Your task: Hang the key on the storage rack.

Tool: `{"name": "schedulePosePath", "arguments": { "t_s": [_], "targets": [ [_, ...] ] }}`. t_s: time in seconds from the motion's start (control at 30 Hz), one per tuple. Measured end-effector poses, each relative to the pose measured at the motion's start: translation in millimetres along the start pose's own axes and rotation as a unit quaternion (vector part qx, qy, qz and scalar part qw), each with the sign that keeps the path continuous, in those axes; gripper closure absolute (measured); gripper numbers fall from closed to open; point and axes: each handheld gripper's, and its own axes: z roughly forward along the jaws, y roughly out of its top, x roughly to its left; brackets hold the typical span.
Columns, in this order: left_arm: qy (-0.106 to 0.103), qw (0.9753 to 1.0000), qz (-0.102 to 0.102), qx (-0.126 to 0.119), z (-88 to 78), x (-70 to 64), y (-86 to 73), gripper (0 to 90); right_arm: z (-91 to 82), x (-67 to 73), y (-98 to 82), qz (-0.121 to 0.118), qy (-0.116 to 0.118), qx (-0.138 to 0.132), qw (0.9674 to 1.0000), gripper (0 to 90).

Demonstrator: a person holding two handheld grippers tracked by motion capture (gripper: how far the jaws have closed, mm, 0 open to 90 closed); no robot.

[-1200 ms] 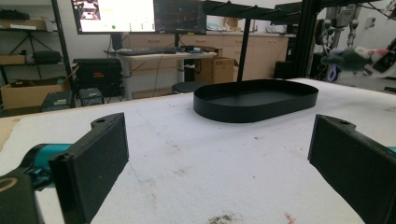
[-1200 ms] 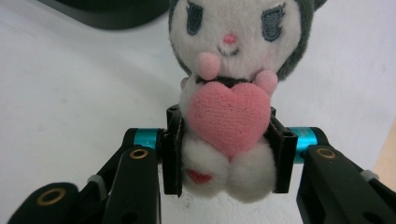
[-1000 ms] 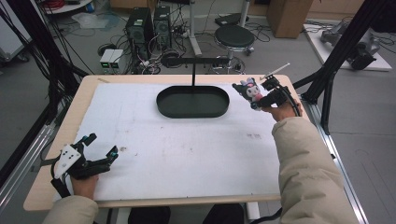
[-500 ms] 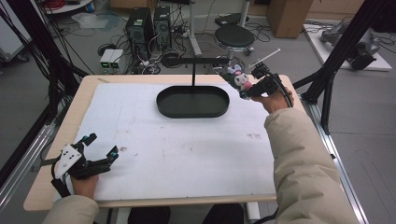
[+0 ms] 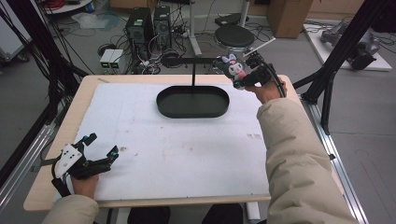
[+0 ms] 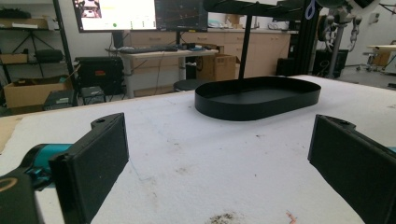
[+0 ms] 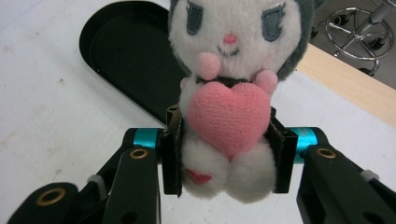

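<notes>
Right gripper [image 5: 243,74] pinching plush toy [image 5: 232,68] above tray's [image 5: 163,100] far-right rim; left gripper [image 5: 100,148] spread.

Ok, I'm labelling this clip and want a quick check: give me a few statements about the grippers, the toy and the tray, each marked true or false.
1. The right gripper is clamped on the plush toy. True.
2. The plush toy lies inside the black tray. False: it is held up in the air near the tray's right end.
3. The left gripper is open and holds nothing. True.
4. The toy hugs a blue star. False: it hugs a pink heart.
5. The tray holds several toys. False: it looks empty.
</notes>
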Motion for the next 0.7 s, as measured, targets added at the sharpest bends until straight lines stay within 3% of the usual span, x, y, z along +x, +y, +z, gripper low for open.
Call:
{"name": "schedulePosePath", "arguments": {
  "t_s": [0.27, 0.7],
  "targets": [
    [0.001, 1.0, -0.002, 0.0, 0.4, 0.5, 0.1, 5.5, 9.1, -2.7, 16.3, 0.005, -0.004, -0.003, 1.0, 58.0],
    [0.0, 1.0, -0.002, 0.0, 0.4, 0.9, 0.1, 5.5, 21.0, -7.0, 20.0, 0.01, -0.021, -0.006, 0.9997, 57.8]
  ]
}}
